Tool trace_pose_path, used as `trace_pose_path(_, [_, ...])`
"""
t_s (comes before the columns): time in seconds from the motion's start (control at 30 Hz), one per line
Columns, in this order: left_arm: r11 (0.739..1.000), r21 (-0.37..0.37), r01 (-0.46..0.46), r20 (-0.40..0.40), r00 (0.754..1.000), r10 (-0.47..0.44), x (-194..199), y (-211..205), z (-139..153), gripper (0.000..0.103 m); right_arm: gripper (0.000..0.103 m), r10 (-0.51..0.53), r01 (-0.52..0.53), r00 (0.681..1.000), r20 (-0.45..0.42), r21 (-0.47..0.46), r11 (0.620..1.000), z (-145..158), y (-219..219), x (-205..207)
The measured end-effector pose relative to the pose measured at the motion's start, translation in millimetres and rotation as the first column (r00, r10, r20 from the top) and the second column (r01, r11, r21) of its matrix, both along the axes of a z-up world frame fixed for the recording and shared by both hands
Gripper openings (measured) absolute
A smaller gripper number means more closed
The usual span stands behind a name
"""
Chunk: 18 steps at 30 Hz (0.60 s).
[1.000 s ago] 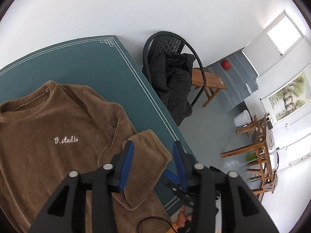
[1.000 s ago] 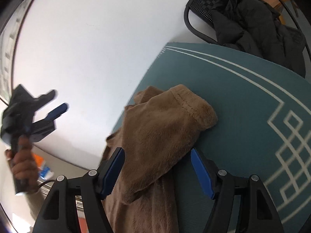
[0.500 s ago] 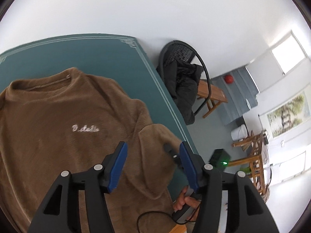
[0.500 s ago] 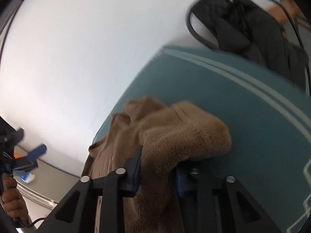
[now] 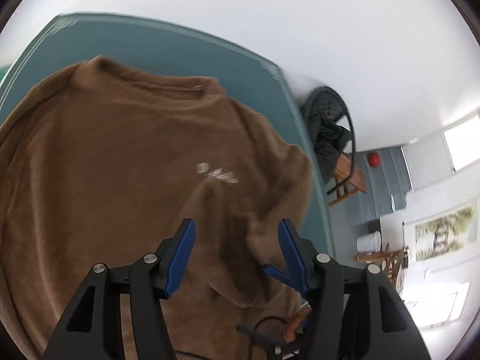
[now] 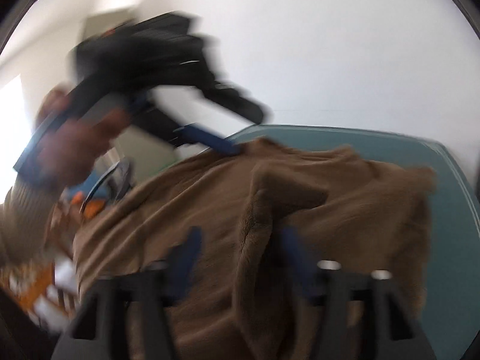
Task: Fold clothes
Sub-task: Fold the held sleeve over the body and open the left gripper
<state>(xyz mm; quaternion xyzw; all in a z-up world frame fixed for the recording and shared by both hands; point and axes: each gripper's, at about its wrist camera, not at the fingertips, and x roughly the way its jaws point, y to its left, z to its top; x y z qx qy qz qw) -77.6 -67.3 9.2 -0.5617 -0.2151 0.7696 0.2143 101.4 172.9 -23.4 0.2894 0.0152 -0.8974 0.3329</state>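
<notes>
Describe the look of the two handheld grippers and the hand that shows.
The left gripper has a matte black angular frame with triangular cut-outs, silver bolt heads and blue finger pads. The right gripper, though blurred, looks the same. A bare hand with a ribbed tan sleeve shows. A thin black cable trails below.

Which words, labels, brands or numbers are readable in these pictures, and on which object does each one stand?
White script on the chest of the brown sweater: too blurred to read; only a first letter like "D" can be guessed.
Framed picture on the far wall: a painting, no readable text.
Right wrist view: heavily blurred, no text visible.
</notes>
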Motion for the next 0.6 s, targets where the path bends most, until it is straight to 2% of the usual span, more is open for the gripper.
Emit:
trace_pose_path(0.07, [1.000,-0.003,-0.029,0.025,0.999,0.030,3.3,-15.3,-11.4,0.065,0.072,0.038,-0.037,0.999,-0.015,0.038,0.999,-3.9,-11.0,7.0])
trace_pose_path(0.13, [0.999,-0.003,-0.052,0.051,0.997,0.053,6.1,-27.1,-23.4,0.066,0.072,0.036,-0.036,0.999,0.007,0.039,0.999,-9.6,-11.4,6.8])
trace_pose_path(0.23, [0.996,0.002,-0.086,0.101,0.991,0.085,8.4,-40.9,-44.9,0.068,0.072,0.003,-0.004,0.999,0.053,0.009,1.000,-18.9,-0.1,2.0])
trace_pose_path(0.33, [0.995,0.044,-0.089,0.161,0.984,0.081,6.8,-41.3,-66.6,0.069,0.072,-0.040,0.041,0.995,0.091,-0.017,0.999,-24.4,14.3,-3.0])
trace_pose_path(0.4, [0.996,0.052,-0.078,0.174,0.982,0.068,3.6,-35.0,-79.3,0.069,0.072,-0.089,0.091,0.989,0.117,-0.012,0.996,-31.1,17.5,-5.6])
trace_pose_path(0.5, [0.997,0.053,-0.056,0.177,0.983,0.046,-3.6,-22.6,-94.6,0.069,0.072,-0.200,0.194,0.966,0.163,0.049,0.980,-38.8,26.3,-11.9])
trace_pose_path(0.6, [0.997,0.061,-0.044,0.177,0.984,0.033,-10.2,-13.4,-104.8,0.069,0.072,-0.313,0.281,0.932,0.183,0.181,0.943,-46.3,36.9,-10.2])
